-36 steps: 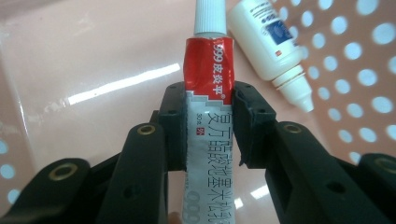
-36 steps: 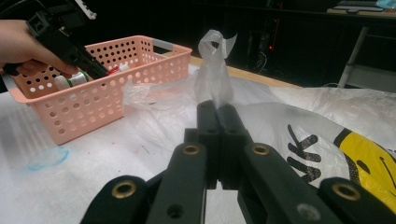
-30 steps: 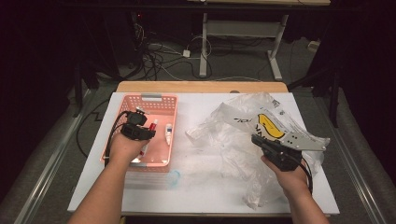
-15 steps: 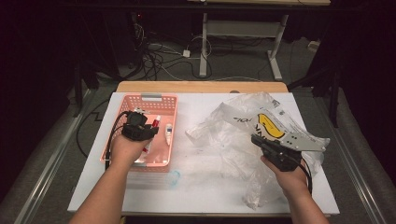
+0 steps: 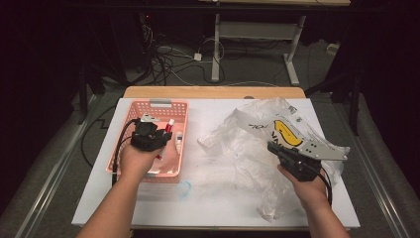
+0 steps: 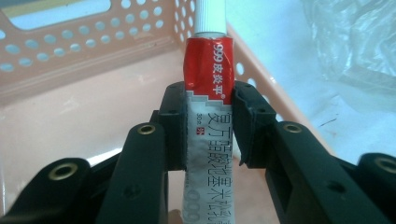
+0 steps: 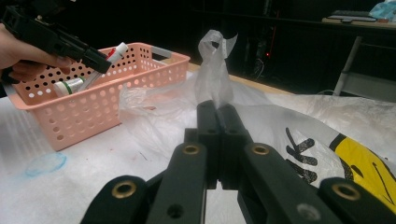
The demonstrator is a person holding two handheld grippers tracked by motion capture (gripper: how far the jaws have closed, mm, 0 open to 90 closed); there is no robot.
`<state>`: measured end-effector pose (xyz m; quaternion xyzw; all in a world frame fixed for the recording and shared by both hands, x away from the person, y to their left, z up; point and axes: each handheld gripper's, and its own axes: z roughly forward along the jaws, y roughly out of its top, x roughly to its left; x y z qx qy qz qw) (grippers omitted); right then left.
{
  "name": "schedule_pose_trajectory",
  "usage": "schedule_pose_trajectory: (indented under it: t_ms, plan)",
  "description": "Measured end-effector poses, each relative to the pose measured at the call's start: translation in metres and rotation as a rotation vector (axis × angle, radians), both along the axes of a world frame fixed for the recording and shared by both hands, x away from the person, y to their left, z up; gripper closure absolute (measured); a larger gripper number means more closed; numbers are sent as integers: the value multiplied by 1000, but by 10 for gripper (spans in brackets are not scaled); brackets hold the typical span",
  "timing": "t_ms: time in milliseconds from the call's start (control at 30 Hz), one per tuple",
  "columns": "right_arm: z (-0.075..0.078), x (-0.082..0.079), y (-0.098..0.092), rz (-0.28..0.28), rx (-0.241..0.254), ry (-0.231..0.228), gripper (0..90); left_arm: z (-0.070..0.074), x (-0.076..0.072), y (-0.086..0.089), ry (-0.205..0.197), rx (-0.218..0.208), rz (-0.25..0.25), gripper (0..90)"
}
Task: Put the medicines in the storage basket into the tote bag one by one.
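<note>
Gripping tube (image 6: 208, 116) over basket (image 6: 93, 60): left gripper (image 6: 208, 122) | right gripper (image 7: 217, 114) pinching bag (image 7: 214, 65) | tube's red band readable from left gripper view

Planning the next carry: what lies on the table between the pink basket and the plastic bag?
Mostly bare white table in the high view. A small clear, bluish round thing lies just off the pink basket, short of the plastic bag.

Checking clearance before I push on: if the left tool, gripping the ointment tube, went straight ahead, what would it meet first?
Probably the pink basket's perforated wall. The left tool holds the tube pointing into the corner; depth is unclear.
</note>
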<state>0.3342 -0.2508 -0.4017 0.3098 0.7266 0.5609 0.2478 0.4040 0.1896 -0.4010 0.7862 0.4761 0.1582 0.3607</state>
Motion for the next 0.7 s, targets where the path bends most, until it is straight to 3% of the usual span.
schedule_pose_trajectory:
  t_ms: [233,700]
  plan:
    - [0,0,-3,-1,7,-3,900,6,-9,-8,-40,-6,-23,668]
    - [1,1,-1,2,15,1,900,22,-25,-22,-93,-83,-76,667]
